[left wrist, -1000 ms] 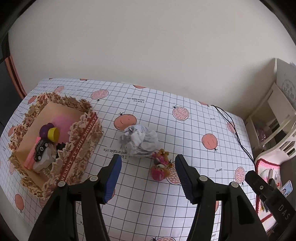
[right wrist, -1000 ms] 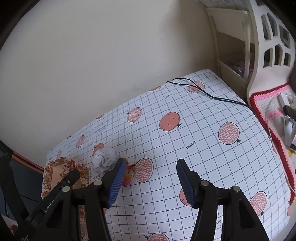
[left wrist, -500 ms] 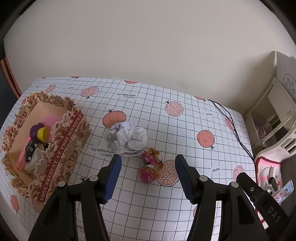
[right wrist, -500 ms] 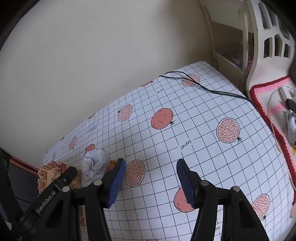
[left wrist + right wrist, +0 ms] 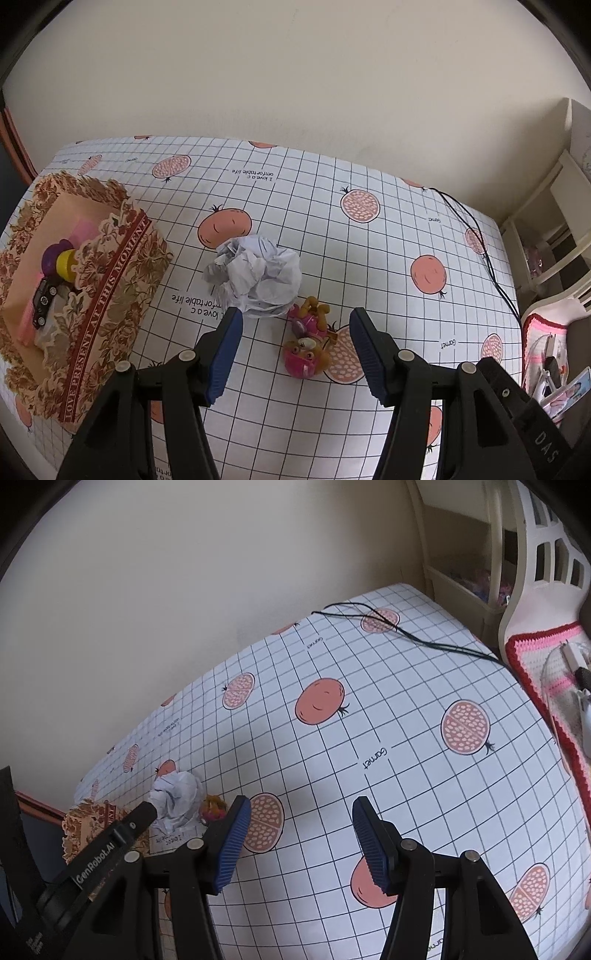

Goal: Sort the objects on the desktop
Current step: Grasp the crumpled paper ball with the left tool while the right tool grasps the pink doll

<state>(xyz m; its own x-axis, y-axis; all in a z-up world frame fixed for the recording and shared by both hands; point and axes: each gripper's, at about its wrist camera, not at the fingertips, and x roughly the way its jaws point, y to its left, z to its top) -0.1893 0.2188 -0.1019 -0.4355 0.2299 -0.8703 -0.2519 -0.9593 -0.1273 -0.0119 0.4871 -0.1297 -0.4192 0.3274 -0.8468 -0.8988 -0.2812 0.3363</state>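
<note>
A: Left wrist view first: the left claw is seen with its blue pads spread apart and nothing pressed between them, pointed steeply down at the tabletop.

B: And the small pink and orange toy figure is framed right in that gap, lying on the checked cloth, untouched by either pad.

A: At eleven o'clock from the toy, just beside it, a crumpled ball of white paper is spotted.

B: Over at nine o'clock, well apart from the paper, a floral-printed box is parked near the tabletop edge. A toy car, a yellow cap and something purple are seen inside it.

A: A black cable is trailed across the cloth at two o'clock.

B: Right wrist view now: the right claw is likewise held apart, with only bare cloth and a printed pomegranate between its pads.

A: Nothing is gripped there. The paper ball is seen at nine o'clock from it, with a sliver of the toy just past the left pad.

B: The body of the other claw is seen in front of the paper, and a corner of the box is glimpsed behind it.

A: A crocheted pink and red mat is noted at two o'clock, off the tabletop edge.
</note>
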